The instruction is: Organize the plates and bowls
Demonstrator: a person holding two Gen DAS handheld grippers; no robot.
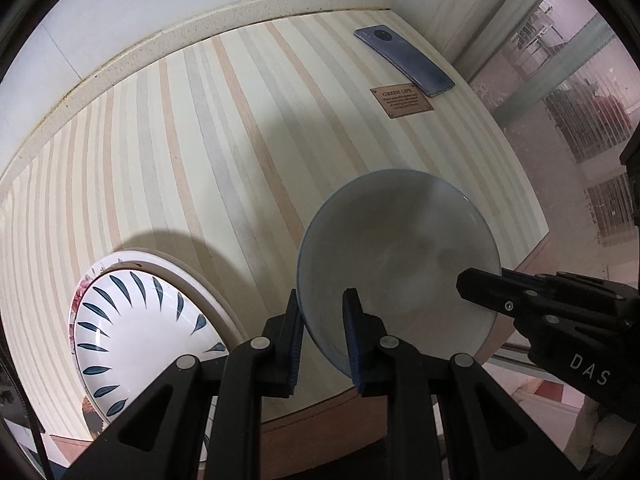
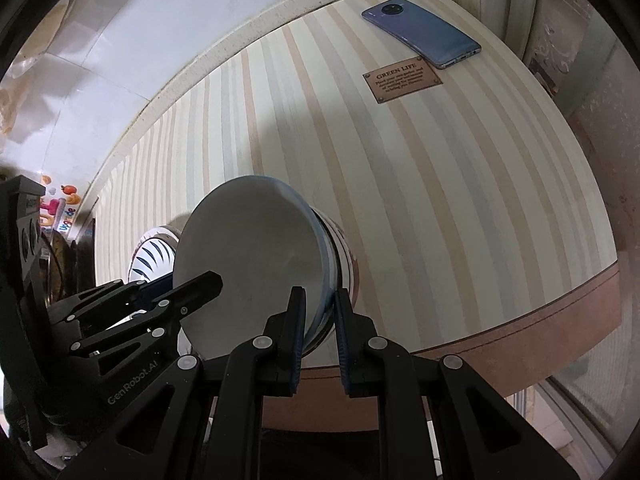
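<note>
A pale blue-grey bowl (image 1: 400, 240) (image 2: 248, 240) is held over the striped table (image 1: 200, 140) near its front edge. My left gripper (image 1: 322, 296) (image 2: 188, 284) is shut on the bowl's near-left rim. On the opposite rim, my right gripper (image 2: 319, 294) (image 1: 486, 278) is shut too. I cannot tell whether the bowl's foot touches the table. To the left stands a white bowl with dark blue leaf strokes (image 1: 132, 320) (image 2: 154, 250), resting on a floral-rimmed plate (image 1: 192, 276).
A blue phone (image 1: 404, 60) (image 2: 420, 32) lies at the table's far right corner, beside a small brown plaque (image 1: 401, 98) (image 2: 402, 80). A white wall with a stone ledge runs along the back. The table's rounded brown edge lies just below the held bowl.
</note>
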